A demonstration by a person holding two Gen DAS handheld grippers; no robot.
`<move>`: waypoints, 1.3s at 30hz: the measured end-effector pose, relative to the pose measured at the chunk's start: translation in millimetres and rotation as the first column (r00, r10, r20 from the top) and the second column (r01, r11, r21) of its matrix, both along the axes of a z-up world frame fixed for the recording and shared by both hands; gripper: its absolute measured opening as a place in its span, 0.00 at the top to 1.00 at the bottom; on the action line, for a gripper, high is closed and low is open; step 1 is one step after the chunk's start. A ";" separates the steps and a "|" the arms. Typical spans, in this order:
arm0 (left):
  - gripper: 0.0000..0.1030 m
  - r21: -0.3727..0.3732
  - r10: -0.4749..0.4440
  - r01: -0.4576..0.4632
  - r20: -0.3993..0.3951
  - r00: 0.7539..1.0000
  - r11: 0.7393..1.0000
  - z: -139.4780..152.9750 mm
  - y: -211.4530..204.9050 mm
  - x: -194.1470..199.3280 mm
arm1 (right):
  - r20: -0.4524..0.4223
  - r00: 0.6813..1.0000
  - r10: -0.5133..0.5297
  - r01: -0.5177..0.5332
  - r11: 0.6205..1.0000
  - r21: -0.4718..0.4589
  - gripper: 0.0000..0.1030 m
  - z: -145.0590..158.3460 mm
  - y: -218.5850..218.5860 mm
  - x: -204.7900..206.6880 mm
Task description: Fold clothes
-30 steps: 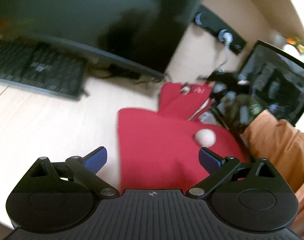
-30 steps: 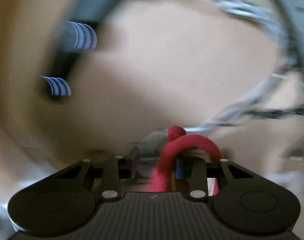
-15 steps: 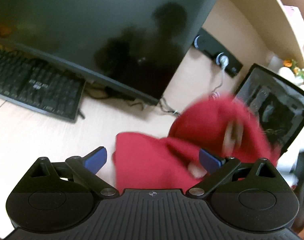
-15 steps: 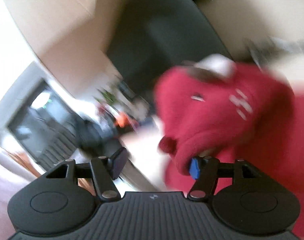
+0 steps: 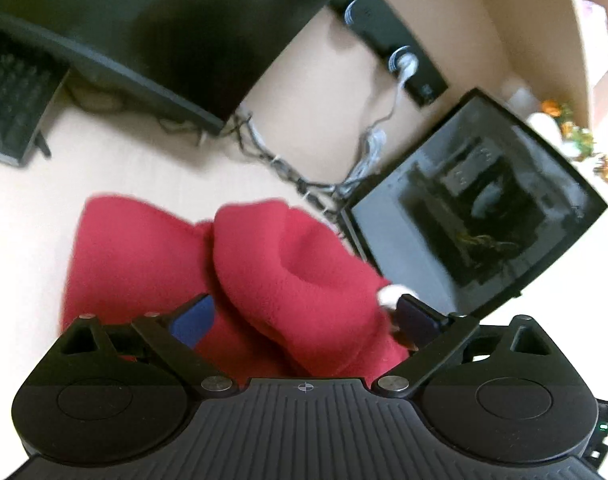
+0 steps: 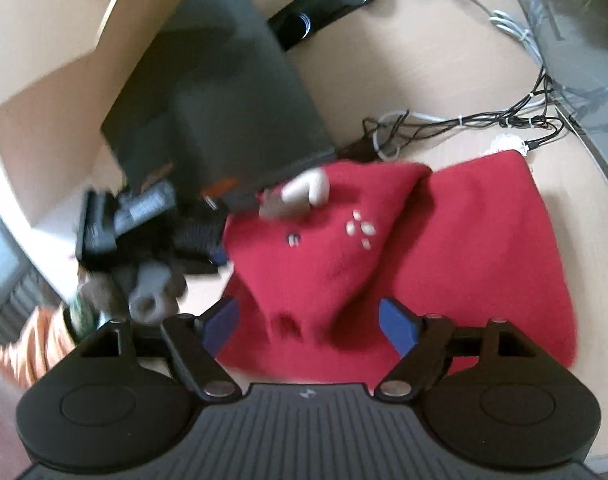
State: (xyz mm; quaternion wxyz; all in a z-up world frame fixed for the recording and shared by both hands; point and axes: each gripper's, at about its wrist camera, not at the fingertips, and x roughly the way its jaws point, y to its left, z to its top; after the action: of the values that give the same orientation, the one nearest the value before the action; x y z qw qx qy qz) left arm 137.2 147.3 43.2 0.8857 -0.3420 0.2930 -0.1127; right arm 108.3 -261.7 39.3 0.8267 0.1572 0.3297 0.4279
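Both released grippers, left (image 5: 304,316) and right (image 6: 310,322), flank red garment (image 6: 444,248) near cables (image 6: 464,124).

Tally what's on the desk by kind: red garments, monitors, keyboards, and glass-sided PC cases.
Red garment: 1
Monitor: 1
Keyboard: 1
Glass-sided PC case: 1
Total: 4

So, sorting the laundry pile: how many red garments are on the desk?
1: the red garment lies on the desk before the monitor, one part folded over the rest; anything beneath it is hidden.
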 end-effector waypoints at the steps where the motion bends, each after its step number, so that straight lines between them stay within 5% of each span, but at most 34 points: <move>1: 0.23 -0.008 0.005 -0.005 -0.017 1.000 1.000 -4.8 -3.0 5.2 | -0.009 1.000 0.002 -0.002 1.000 0.011 0.24 -3.7 11.8 4.6; 2: 0.26 -0.031 0.006 -0.007 -0.027 1.000 1.000 -9.0 -3.3 9.8 | -0.017 1.000 0.005 -0.004 1.000 0.023 0.25 -7.4 23.6 9.1; 5: 0.41 -0.025 0.019 -0.019 -0.036 0.999 1.000 -11.1 -5.3 22.9 | -0.093 0.995 0.044 -0.042 0.999 0.021 0.64 -25.0 57.1 32.7; 6: 0.50 -0.011 0.015 -0.015 -0.033 0.999 1.000 -9.3 -6.7 27.9 | -0.091 0.995 0.044 -0.042 0.999 0.022 0.67 -20.5 60.8 39.4; 8: 0.62 0.021 0.016 -0.016 -0.005 1.000 1.000 5.3 -7.2 33.2 | -0.017 0.999 0.040 -0.039 0.998 0.045 0.72 3.8 55.8 43.2; 12: 0.66 -0.021 0.023 -0.020 0.106 0.994 1.000 34.5 -0.8 10.5 | 0.148 0.988 0.054 -0.053 0.999 -0.008 0.72 56.7 30.1 34.5; 17: 0.63 -0.024 -0.033 0.033 -0.024 0.999 0.999 -17.0 -17.8 -13.9 | 0.026 0.997 0.078 -0.069 0.967 -0.246 0.71 0.4 17.1 17.4; 21: 0.48 0.011 -0.053 0.053 -0.053 0.997 0.999 -41.8 -17.4 -31.4 | -0.025 0.999 0.045 -0.049 0.969 -0.242 0.61 -22.4 0.7 7.2; 23: 0.46 0.099 -0.073 0.074 -0.010 0.997 0.992 -27.9 -17.3 -40.7 | 0.030 0.999 0.029 -0.020 0.970 -0.244 0.50 -6.0 -9.5 7.2; 26: 0.41 0.159 -0.082 0.065 0.103 0.991 0.985 -0.3 -14.4 -52.7 | 0.110 0.994 -0.008 0.034 0.971 -0.235 0.45 21.1 -15.7 20.1; 30: 0.18 0.218 -0.091 0.035 0.254 0.963 0.975 31.2 -12.9 -62.7 | 0.153 0.983 -0.101 0.131 0.970 -0.205 0.30 56.8 -2.1 63.4; 35: 0.09 0.193 -0.138 0.081 0.302 0.943 0.978 22.6 -30.8 -26.4 | -0.025 0.977 -0.210 0.196 0.945 -0.262 0.18 57.4 51.9 173.9; 39: 0.09 0.274 -0.188 0.135 0.175 0.967 0.952 -23.7 -46.3 0.3 | -0.197 0.937 -0.289 0.191 0.895 -0.403 0.18 29.4 80.0 253.6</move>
State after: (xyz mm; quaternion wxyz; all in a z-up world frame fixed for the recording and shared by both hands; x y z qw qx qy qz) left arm 137.5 101.0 19.5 0.9354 -0.1847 0.2424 -0.1792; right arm 362.0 -181.7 68.7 0.8395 0.0879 0.4858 0.2270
